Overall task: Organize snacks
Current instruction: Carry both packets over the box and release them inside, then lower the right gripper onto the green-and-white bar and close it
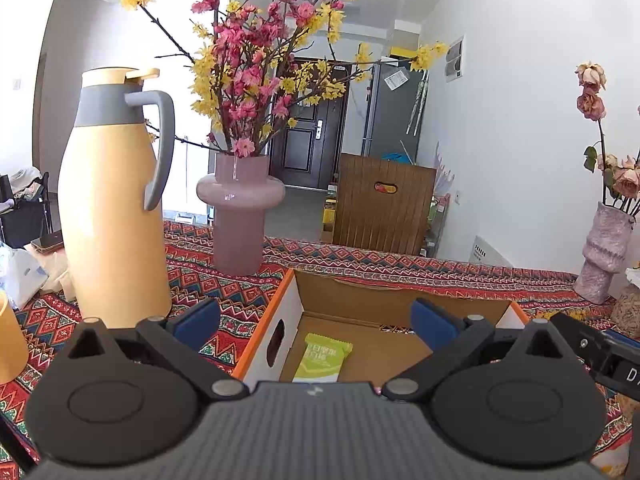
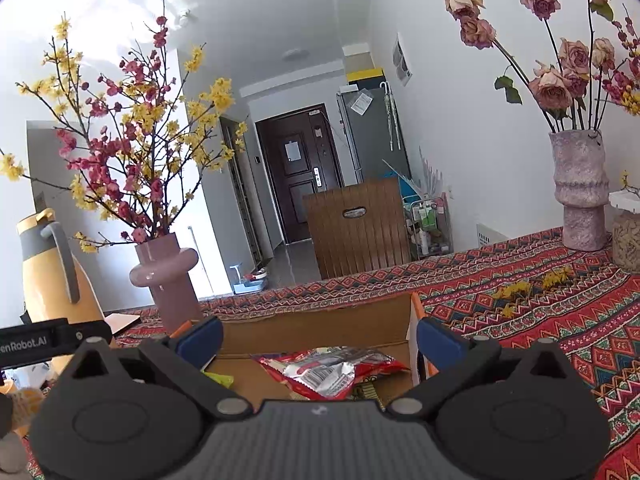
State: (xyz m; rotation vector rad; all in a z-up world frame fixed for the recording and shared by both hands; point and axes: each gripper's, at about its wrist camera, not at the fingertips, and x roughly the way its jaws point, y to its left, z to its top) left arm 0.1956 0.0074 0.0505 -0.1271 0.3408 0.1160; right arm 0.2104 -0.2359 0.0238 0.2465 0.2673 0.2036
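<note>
An open cardboard box [image 1: 288, 312] with an orange outer edge stands on the patterned tablecloth. A green snack packet [image 1: 324, 360] lies flat on its floor. My left gripper [image 1: 316, 324] hovers over the box's near side, its blue pads [image 1: 196, 322] wide apart, open with nothing between them. In the right wrist view the same box [image 2: 320, 324] holds a red and silver snack packet [image 2: 332, 372], and a corner of the green packet [image 2: 218, 379] shows. My right gripper [image 2: 319, 342] is open above the red packet, its pads clear of it.
A yellow thermos jug [image 1: 112, 208] and a pink vase [image 1: 240, 216] of flowering branches stand left of the box. A textured vase [image 2: 580, 192] of dried roses and a jar [image 2: 626, 240] stand far right. Yellow petals [image 2: 532, 284] lie on the cloth. A wooden chair [image 1: 384, 204] stands behind the table.
</note>
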